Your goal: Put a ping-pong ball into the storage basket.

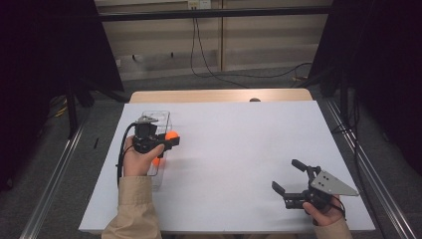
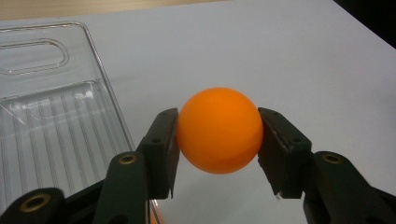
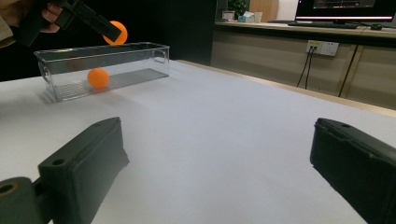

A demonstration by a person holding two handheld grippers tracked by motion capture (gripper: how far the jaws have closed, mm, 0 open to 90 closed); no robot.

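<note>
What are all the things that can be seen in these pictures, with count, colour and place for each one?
held ball: one, orange, between the jaws of the left gripper, raised beside the box's long wall.
ball in the box: one, orange, on the box floor.
box: one, clear plastic, long and open on top, on the table's left part.
table: one, white top with a wooden strip at the far edge.
cables: black, on the floor past the table; count unclear.
wall sockets: white, on the far wall in the right gripper view.
left gripper: one, black, shut on the held ball, in the left hand.
right gripper: one, black, open and holding nothing, low over the table's near right part.
</note>
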